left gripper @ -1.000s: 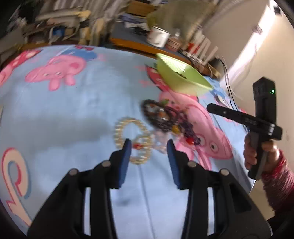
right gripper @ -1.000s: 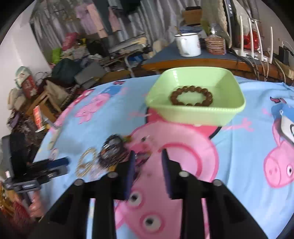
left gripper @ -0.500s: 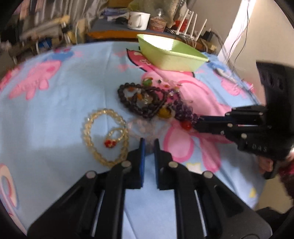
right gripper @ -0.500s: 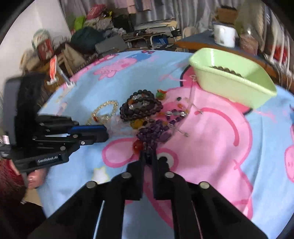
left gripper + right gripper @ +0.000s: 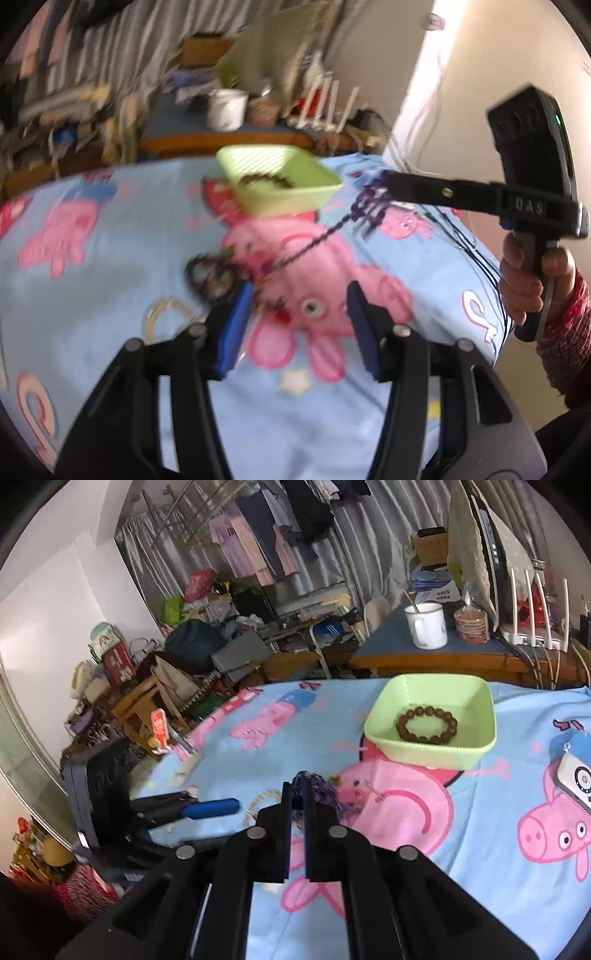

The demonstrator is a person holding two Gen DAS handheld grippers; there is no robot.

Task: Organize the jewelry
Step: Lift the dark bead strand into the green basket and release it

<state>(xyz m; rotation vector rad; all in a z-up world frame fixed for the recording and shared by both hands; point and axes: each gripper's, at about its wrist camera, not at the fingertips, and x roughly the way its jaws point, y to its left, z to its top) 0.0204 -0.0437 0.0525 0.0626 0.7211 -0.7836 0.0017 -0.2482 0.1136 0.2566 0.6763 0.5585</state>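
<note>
Above the bedspread's [image 5: 258,749] middle, the right gripper [image 5: 298,794] clamps a purple bead strand [image 5: 369,206] trailing into the jewelry pile [image 5: 214,273]; the left gripper [image 5: 299,299], just opened, holds nothing. Snagged pieces may drag before reaching the green tray [image 5: 373,723].

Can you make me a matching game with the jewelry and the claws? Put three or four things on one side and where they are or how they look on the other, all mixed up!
Things:
1. brown bead bracelet
2. purple bead string
3. left claw
4. white mug

Descriptions:
A. open, nothing between its fingers
B. lying inside the green tray
C. standing on the blue-topped table behind the bed
D. pinched in the right claw, hanging over the bed

Pairs: 1-B, 2-D, 3-A, 4-C
</note>
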